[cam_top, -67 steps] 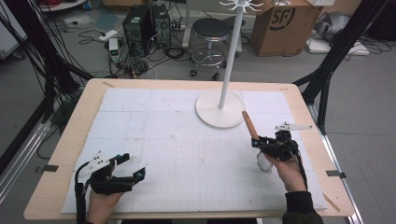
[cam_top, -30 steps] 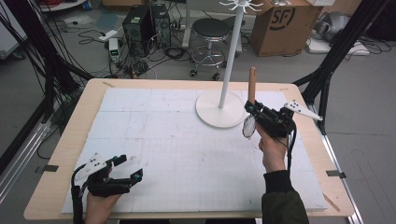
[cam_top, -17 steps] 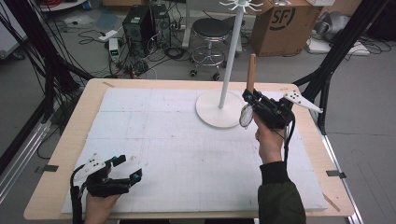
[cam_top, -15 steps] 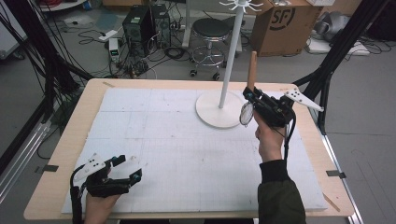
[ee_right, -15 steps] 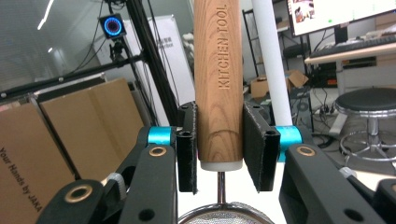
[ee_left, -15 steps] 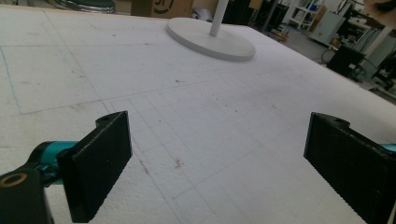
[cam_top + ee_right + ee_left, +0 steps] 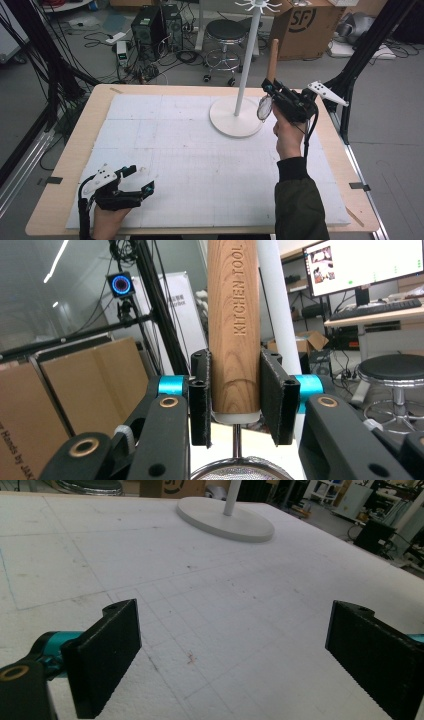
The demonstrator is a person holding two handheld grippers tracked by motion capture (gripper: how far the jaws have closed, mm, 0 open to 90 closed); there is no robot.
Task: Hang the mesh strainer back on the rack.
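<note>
Right tongs (image 7: pixel 272 97) clench the strainer (image 7: pixel 233 320) upright, handle up; left tongs (image 7: pixel 142 180) released.

Wooden-handled strainer (image 7: pixel 270 70) held upright near far right of table, handle pointing up, small round mesh bowl (image 7: pixel 263 107) hanging below. Handle light brown, cylindrical, stamped "KITCHEN TOOL" lengthwise (image 7: pixel 235 315); white collar and thin metal stem join it to mesh rim at bottom. Black pads of right gripper (image 7: pixel 272 92) clamp handle's lower end from both sides. Strainer sits just beside white pole of rack stand (image 7: pixel 247 60), mesh bowl above right edge of stand's round white base (image 7: pixel 230 122).
</note>
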